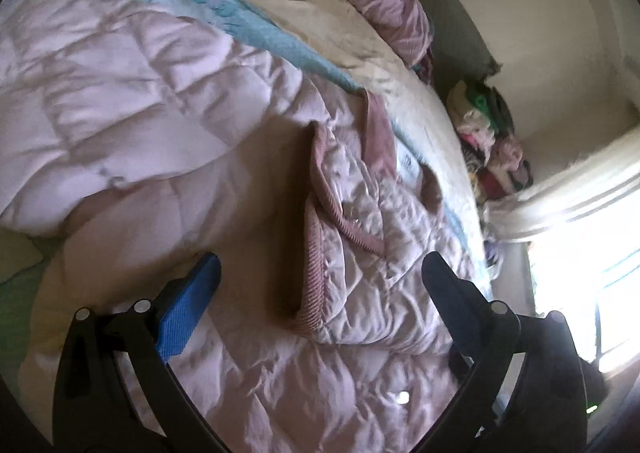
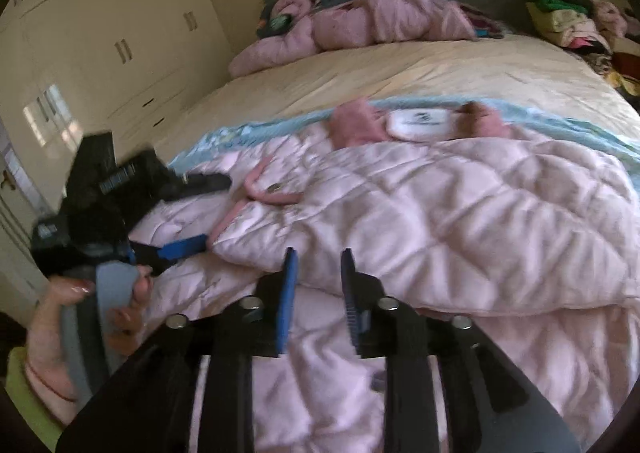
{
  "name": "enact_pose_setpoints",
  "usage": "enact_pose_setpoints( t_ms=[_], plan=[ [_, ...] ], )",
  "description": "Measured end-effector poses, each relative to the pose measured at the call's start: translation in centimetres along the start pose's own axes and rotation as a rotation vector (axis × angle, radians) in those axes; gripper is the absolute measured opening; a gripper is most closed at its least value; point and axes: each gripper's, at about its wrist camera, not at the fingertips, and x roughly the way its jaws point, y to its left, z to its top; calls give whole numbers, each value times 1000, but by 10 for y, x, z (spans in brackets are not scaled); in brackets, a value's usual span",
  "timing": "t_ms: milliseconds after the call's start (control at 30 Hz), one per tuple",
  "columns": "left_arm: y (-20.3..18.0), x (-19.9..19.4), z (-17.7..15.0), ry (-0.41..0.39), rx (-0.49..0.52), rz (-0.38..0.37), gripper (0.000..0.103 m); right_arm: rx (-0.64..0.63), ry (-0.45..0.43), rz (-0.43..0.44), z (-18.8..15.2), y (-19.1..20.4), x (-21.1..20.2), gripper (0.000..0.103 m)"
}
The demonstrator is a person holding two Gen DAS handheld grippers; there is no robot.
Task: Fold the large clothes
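Note:
A large pink quilted jacket (image 1: 360, 221) lies spread on the bed, with a ribbed darker pink cuff (image 1: 316, 277) and collar. It also shows in the right wrist view (image 2: 440, 213), one side folded over, with a white label (image 2: 420, 121) at the collar. My left gripper (image 1: 320, 277) is open, its jaws wide on either side of the ribbed cuff, just above the cloth. It shows from the side in the right wrist view (image 2: 212, 213), held by a hand. My right gripper (image 2: 318, 265) is open with a narrow gap, empty, at the folded edge of the jacket.
The bed (image 2: 400, 69) has a cream sheet and a teal blanket edge (image 2: 560, 121). A bundle of pink bedding (image 2: 360, 21) lies at the headboard. A pile of clothes (image 2: 568, 17) is at the far right. Cream wardrobes (image 2: 120, 45) stand left. A bright window (image 1: 592, 273) is to the right.

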Motion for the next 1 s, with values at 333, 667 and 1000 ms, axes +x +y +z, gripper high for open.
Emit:
enact_pose_setpoints(
  t_ms=[333, 667, 1000],
  plan=[
    [-15, 6, -7, -46, 141, 76, 8, 76, 4, -163, -16, -60, -46, 27],
    [-13, -24, 5, -122, 232, 190, 7, 216, -32, -370, -15, -127, -66, 35],
    [3, -13, -1, -76, 225, 223, 7, 170, 36, -427, 31, -158, -16, 49]
  ],
)
